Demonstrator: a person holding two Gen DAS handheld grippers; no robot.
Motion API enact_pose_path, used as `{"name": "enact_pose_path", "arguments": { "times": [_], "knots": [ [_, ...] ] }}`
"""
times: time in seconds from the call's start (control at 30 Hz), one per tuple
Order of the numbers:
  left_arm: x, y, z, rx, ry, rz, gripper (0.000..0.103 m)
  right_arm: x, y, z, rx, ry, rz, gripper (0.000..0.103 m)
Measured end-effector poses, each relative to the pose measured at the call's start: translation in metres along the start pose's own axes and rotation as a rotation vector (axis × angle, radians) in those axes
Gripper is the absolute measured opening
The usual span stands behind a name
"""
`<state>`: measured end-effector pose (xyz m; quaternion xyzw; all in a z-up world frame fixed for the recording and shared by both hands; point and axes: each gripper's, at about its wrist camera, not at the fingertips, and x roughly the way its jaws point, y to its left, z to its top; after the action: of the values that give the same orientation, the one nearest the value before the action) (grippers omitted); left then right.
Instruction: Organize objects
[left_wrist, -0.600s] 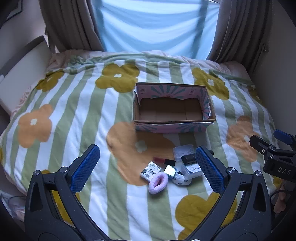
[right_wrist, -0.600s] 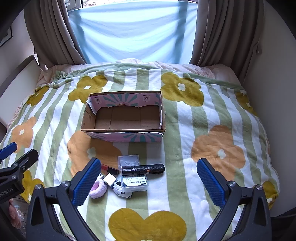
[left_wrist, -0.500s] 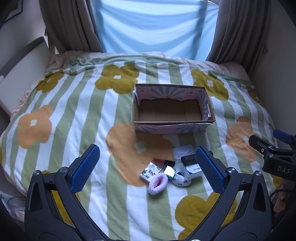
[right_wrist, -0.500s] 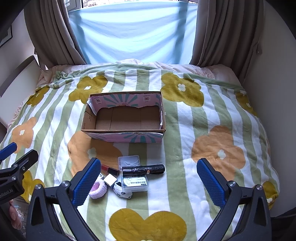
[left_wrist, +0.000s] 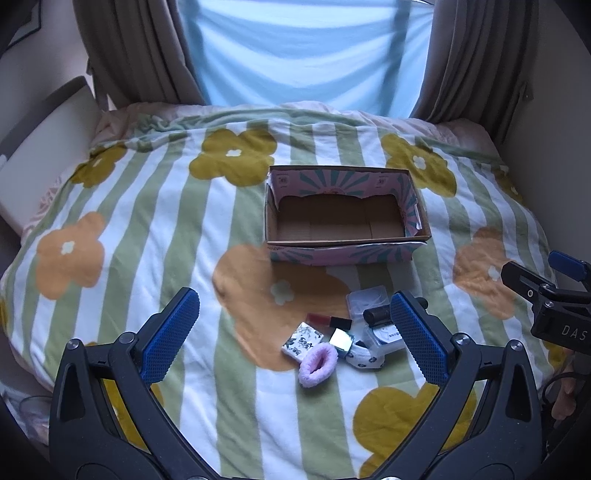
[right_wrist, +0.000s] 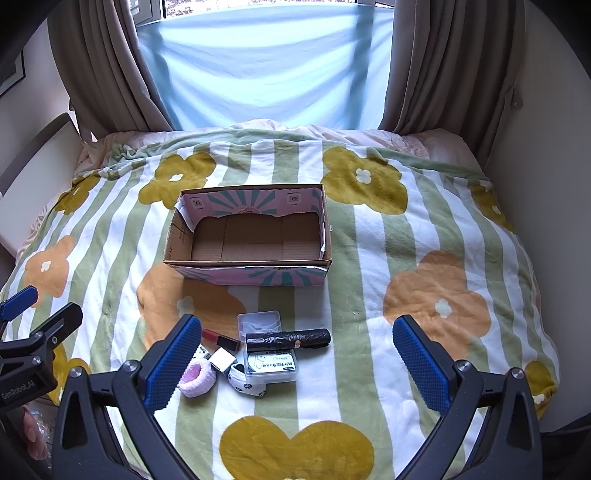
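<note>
A bed covered by a striped blanket (right_wrist: 369, 258) in green and white, printed with large yellow and orange flowers. Near its middle sits an open cardboard box (right_wrist: 251, 273) with pink and teal patterned sides, its brown floor bare.

Just in front of the box, on the near side, lies a small cluster of objects. Closest to the box is a clear plastic case (right_wrist: 259, 322). In front of that lies a black roll (right_wrist: 287, 338), resting across the back edge of a clear labelled container (right_wrist: 271, 366). To the left of the case is a red lipstick (right_wrist: 220, 338) with a black cap. Further from the box are a small mirrored square (right_wrist: 222, 359), a white item with black spots (right_wrist: 246, 384), a fluffy pink hair tie (right_wrist: 197, 377), and, seen in the left wrist view, a small patterned packet (left_wrist: 303, 340) beside the hair tie.

The left gripper (left_wrist: 293, 338) hovers above the blanket in front of the cluster, blue-padded fingers spread wide, holding nothing. The right gripper (right_wrist: 295, 365) likewise hovers in front of the box, fingers spread wide around empty air, with the cluster between and below them.

Behind the box, beyond the bed's far edge, brown curtains (right_wrist: 92, 74) frame a pale blue sheer panel (right_wrist: 266, 62).
</note>
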<state>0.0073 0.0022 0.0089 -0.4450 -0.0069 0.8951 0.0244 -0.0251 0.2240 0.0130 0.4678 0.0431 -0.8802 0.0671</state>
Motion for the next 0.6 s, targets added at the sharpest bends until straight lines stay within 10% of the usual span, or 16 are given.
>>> {"name": "enact_pose_path", "arguments": {
  "times": [0.6],
  "knots": [
    [0.0034,0.0038,0.0008,-0.013,0.010,-0.027,0.103,-0.0021,0.0042,0.0016,-0.005,-0.008,0.011,0.102]
  ]
}}
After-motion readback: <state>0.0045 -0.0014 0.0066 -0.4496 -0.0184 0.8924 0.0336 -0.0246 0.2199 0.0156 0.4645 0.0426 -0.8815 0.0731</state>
